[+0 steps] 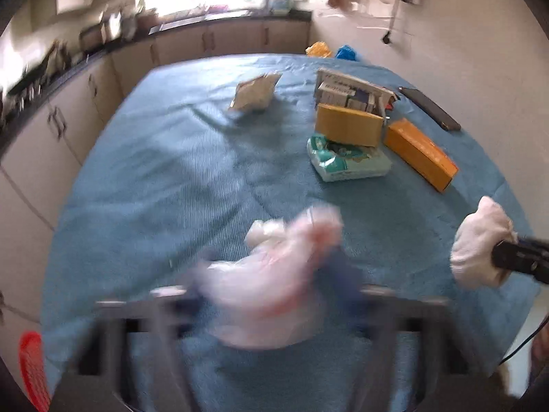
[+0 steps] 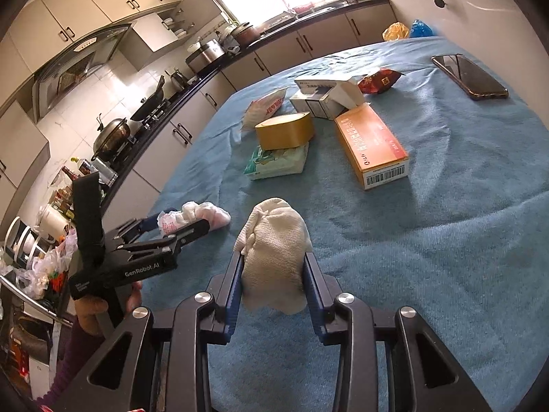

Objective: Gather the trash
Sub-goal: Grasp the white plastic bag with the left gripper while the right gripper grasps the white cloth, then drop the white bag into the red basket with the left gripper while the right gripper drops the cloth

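Note:
My left gripper [image 1: 271,295] is shut on a crumpled white plastic bag with pink print [image 1: 274,274], just above the blue cloth; the view is motion-blurred. It also shows in the right wrist view [image 2: 182,221] with the bag [image 2: 195,216] between its fingers. My right gripper [image 2: 272,274] is shut on a balled cream cloth rag [image 2: 274,250], low over the cloth. The rag also shows at the right of the left wrist view [image 1: 480,243]. A torn paper wrapper [image 1: 255,91] and a red snack wrapper [image 2: 379,80] lie farther back.
On the blue-covered table [image 2: 446,240] stand a roll of brown tape [image 2: 284,130] on a tissue pack [image 2: 278,164], an orange box [image 2: 372,146], white boxes [image 2: 326,98] and a phone [image 2: 470,75]. A red basket [image 1: 31,367] is at lower left. Kitchen counters [image 2: 154,120] run along the left.

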A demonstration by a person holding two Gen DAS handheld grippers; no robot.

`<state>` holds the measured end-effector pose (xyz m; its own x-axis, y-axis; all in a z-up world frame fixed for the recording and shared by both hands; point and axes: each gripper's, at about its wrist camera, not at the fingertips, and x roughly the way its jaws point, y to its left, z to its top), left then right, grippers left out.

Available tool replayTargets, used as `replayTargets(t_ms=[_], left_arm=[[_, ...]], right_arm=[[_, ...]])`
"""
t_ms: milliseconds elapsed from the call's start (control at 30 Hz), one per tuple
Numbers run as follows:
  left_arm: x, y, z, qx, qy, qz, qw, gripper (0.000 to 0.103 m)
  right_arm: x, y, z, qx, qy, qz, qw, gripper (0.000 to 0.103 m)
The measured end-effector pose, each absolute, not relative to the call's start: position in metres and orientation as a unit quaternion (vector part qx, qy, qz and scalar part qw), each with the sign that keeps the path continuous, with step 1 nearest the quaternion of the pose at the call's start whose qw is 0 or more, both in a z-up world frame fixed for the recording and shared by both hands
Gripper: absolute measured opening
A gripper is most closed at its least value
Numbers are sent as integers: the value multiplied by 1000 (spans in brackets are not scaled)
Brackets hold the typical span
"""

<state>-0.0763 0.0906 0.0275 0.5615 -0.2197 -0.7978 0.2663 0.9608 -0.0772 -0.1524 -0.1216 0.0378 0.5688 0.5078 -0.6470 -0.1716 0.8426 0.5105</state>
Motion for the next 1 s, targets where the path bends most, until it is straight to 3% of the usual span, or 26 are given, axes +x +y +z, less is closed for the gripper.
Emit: replayTargets(t_ms=[333, 533, 767, 1000], left_arm=[[-142, 144, 63, -89, 410, -78, 904, 28], [-202, 214, 78, -129, 390, -2, 912, 29], [-272, 334, 58, -188, 385, 157, 890, 29], [-301, 405, 20, -230, 403, 227, 856, 29]], right_arm=[[-154, -101, 49, 192, 415, 220, 862, 36], [-159, -62, 59, 185, 411, 274, 849, 36], [-154, 40, 68, 129, 422, 354, 825, 36], [-152, 182, 71, 61, 425, 445, 786, 36]])
